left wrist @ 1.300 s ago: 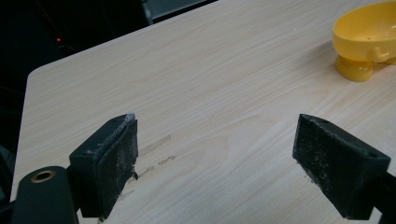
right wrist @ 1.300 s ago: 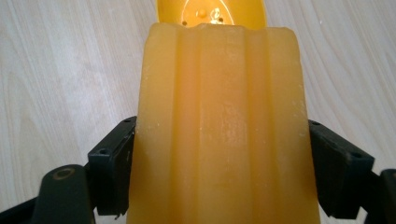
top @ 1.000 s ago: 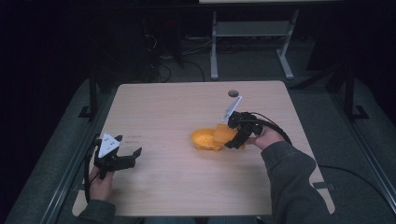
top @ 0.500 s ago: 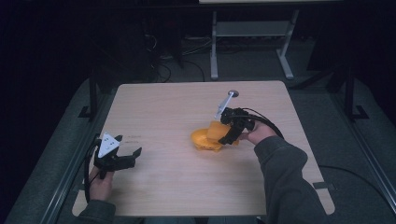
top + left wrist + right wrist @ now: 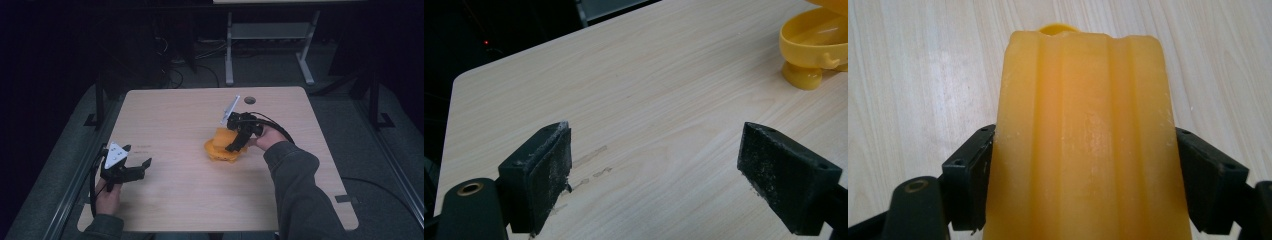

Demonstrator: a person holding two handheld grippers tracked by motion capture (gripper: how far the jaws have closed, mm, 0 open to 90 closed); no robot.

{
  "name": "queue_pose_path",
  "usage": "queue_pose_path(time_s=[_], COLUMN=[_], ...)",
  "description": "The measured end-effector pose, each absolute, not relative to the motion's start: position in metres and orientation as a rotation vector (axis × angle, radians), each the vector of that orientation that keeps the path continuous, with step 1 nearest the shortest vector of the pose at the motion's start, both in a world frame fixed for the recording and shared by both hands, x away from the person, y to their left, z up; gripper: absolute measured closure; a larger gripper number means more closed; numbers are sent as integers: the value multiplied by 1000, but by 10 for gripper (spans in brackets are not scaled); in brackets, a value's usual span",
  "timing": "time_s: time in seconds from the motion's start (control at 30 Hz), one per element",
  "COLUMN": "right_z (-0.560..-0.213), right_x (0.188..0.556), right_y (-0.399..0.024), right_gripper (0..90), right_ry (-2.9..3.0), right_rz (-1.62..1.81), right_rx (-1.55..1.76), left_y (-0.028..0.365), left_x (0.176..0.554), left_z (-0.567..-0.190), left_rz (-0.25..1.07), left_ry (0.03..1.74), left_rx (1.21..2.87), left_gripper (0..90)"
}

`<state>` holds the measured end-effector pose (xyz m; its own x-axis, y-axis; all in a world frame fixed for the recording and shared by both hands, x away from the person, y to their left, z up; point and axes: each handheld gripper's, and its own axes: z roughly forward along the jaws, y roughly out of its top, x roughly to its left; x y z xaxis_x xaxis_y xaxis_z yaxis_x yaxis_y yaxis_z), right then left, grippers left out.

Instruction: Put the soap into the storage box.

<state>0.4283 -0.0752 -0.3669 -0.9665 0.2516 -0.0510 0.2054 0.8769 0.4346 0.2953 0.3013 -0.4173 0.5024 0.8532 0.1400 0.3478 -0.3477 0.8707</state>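
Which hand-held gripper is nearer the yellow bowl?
Right. The right hand-held gripper is over the yellow bowl, clamping an orange block. The left hand-held gripper sits open, far off.

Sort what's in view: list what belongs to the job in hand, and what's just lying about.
In the job:
right gripper, shut on the orange ridged block
yellow footed bowl

Lying about:
left gripper, open and empty
table
metal stand behind

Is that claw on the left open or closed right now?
Open. The left gripper has its two black jaws spread wide, with only bare table between them.
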Motion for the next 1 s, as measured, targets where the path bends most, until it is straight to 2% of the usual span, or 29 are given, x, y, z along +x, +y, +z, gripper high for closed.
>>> queue_pose_path(time_s=[1.0], right_z=[-381], right_x=[438], right_y=[-49], right_gripper=[204], right_ry=[2981], right_rz=[678], right_rx=[288], left_y=[301], left_x=[295], left_z=[-417], left_rz=[774], left_ry=[989], left_rx=[1914], left_gripper=[134])
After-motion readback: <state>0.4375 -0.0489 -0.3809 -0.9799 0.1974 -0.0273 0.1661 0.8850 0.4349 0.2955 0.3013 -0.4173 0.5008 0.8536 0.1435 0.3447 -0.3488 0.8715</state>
